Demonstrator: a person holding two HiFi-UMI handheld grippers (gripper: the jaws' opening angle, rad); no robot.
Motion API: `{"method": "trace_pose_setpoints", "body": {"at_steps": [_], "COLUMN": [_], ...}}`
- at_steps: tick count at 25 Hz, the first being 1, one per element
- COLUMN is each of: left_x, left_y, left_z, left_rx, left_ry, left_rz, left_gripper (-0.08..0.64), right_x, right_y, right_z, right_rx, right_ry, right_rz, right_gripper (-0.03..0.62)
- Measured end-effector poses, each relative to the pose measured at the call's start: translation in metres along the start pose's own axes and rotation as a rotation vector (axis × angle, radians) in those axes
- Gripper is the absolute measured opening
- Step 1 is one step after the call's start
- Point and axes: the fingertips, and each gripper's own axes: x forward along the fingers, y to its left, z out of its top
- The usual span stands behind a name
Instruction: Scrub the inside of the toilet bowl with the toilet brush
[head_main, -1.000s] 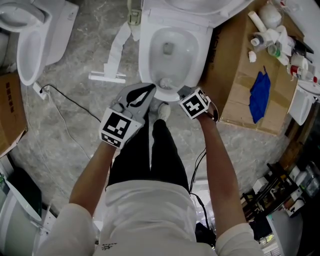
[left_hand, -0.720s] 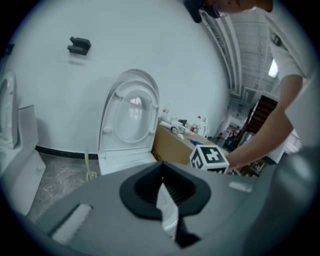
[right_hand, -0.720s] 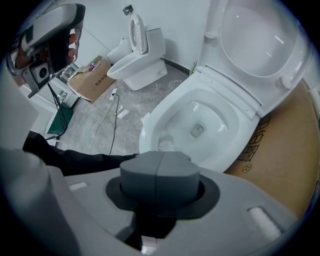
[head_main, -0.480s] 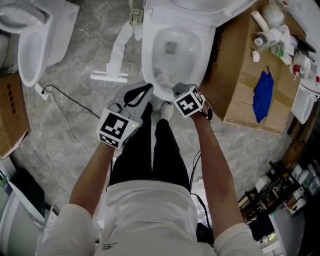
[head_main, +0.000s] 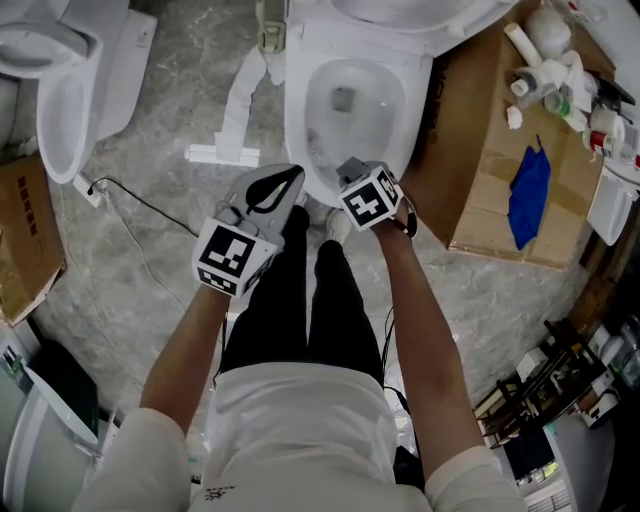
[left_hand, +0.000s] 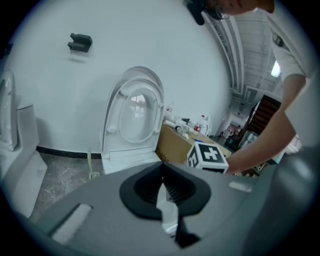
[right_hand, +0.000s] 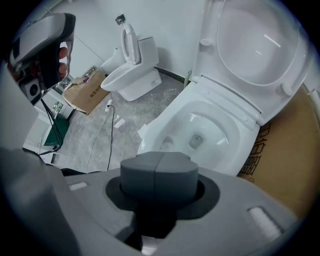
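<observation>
Grey marbled floor (head_main: 130, 250) all round, and a white wall was seen behind in the gripper views. The toilet bowl (head_main: 380, 120) was set at the top middle of the head view with its lid (right_hand: 260, 45) tipped up. A second toilet (head_main: 65, 95) was parked well off to the left. A big cardboard box (head_main: 480, 170) was jammed right against the bowl's right side, with a blue cloth (head_main: 528, 195) and a bunch of bottles (head_main: 555, 75) left on top.

The right gripper (head_main: 350, 170) was held over the bowl's front rim, pointed down into it. Its jaws were pressed tight together in its own view. The whitish head of the toilet brush (right_hand: 166, 144) was seen just past the tips, low on the near-left inside wall of the bowl, next to the drain hole. The handle itself couldn't really be made out behind the pads.

The left gripper (head_main: 275, 190) was kept outside the bowl, just left of the front rim and above the person's black trousers (head_main: 300, 300). Its jaws were closed too, with nothing gripped.

Not much room was left on the right because of the box. The left side was more open, though a black cable (head_main: 150, 205) and a white strip (head_main: 232, 105) were lying on the floor between the two toilets.
</observation>
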Motion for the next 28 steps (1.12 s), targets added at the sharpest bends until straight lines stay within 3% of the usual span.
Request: {"method": "trace_pose_setpoints", "body": {"at_steps": [28], "left_x": [0.026], "left_y": [0.038], "left_z": [0.021], "left_rx": [0.011], "left_ry": [-0.001], "left_rz": [-0.005], "left_gripper": [-0.008], "right_x": [0.006], "right_y": [-0.052], "right_z": [0.072], "right_rx": [0.077], "right_ry": [-0.095], "right_rz": [-0.072], "right_gripper": [0.146]}}
